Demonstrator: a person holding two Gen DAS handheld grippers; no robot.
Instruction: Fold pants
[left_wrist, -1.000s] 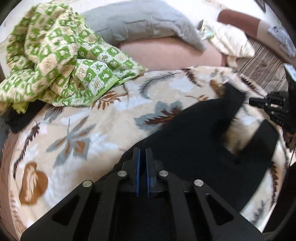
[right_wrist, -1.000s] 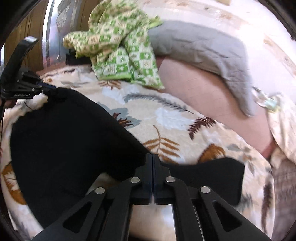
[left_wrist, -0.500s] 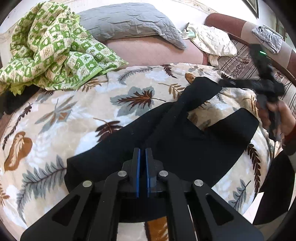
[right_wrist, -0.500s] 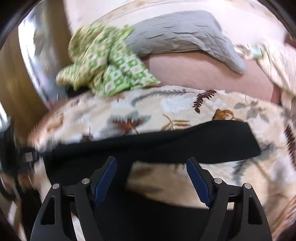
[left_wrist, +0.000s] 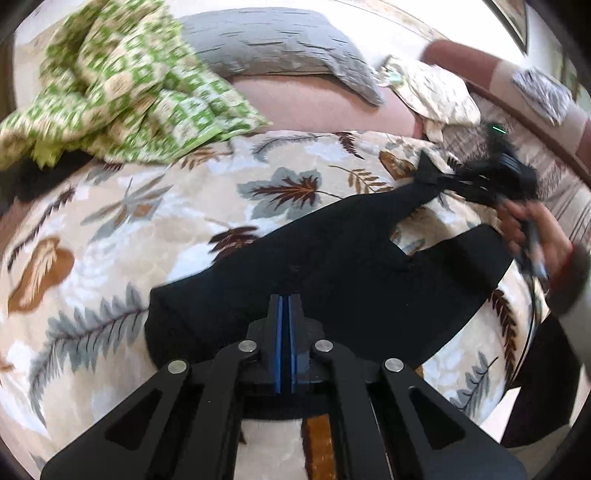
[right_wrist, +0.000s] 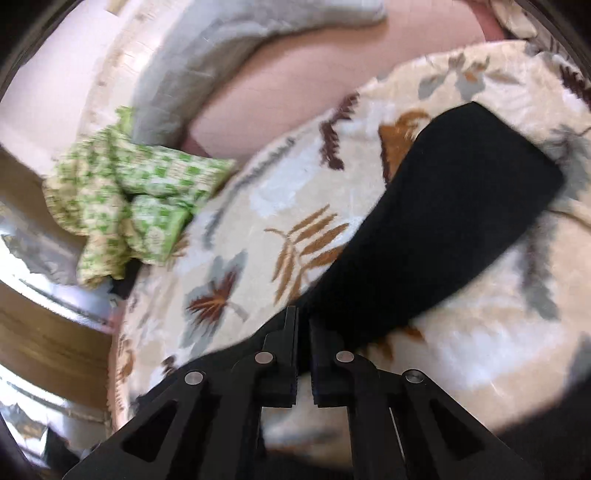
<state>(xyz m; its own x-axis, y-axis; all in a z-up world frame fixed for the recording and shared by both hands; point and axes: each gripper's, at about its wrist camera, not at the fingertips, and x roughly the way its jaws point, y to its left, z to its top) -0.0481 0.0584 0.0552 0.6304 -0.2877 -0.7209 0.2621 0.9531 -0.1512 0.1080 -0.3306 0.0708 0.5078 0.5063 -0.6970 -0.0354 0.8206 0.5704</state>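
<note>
Handling limp black pants (left_wrist: 332, 266) spread on the leaf-print blanket (left_wrist: 147, 221).
Left claw (left_wrist: 285, 314) pinches the waist edge; right claw (right_wrist: 303, 332) apparently clamps a hem; cloth light, soft, floppy.

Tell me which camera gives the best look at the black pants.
The left wrist view: the black pants spread across the leaf-print blanket, both legs visible. The right wrist view shows only one leg, blurred.

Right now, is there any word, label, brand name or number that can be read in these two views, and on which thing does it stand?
None can be read.
The black pants, the leaf-print blanket and the green checked cloth carry patterns only, no letters.
The right tongs show a green light, but any marking on them is too blurred to read.
</note>
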